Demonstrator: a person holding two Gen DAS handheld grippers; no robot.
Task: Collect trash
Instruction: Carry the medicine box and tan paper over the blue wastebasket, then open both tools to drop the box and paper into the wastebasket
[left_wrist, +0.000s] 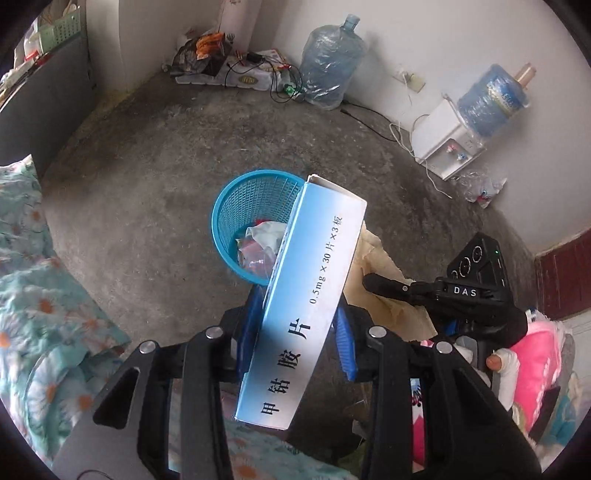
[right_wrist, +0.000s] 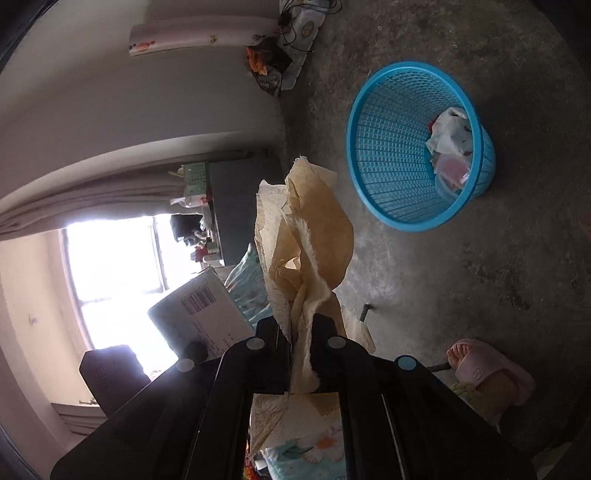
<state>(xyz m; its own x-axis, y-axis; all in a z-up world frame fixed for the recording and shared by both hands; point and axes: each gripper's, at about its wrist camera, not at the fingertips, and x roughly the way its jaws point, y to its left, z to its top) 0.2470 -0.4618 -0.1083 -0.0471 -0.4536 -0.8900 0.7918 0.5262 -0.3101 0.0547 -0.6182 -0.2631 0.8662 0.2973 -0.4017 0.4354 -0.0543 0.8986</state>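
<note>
My left gripper (left_wrist: 295, 332) is shut on a long blue and white medicine box (left_wrist: 306, 295) and holds it in the air, its far end over the near rim of a blue mesh trash basket (left_wrist: 236, 206) on the floor. The basket holds crumpled wrappers (left_wrist: 258, 243). My right gripper (right_wrist: 301, 325) is shut on a crumpled tan paper tissue (right_wrist: 306, 236), held up left of the basket (right_wrist: 388, 147). The right gripper (left_wrist: 391, 288) with the tissue (left_wrist: 380, 258) shows at the right of the left wrist view. The box (right_wrist: 199, 314) shows at lower left of the right wrist view.
Bare concrete floor (left_wrist: 166, 147). A floral bedcover (left_wrist: 37, 277) lies at left. Two water jugs (left_wrist: 328, 66) and a white dispenser (left_wrist: 447, 144) stand by the far wall, with cables and clutter (left_wrist: 229, 62). A foot in a pink slipper (right_wrist: 480, 369) is near.
</note>
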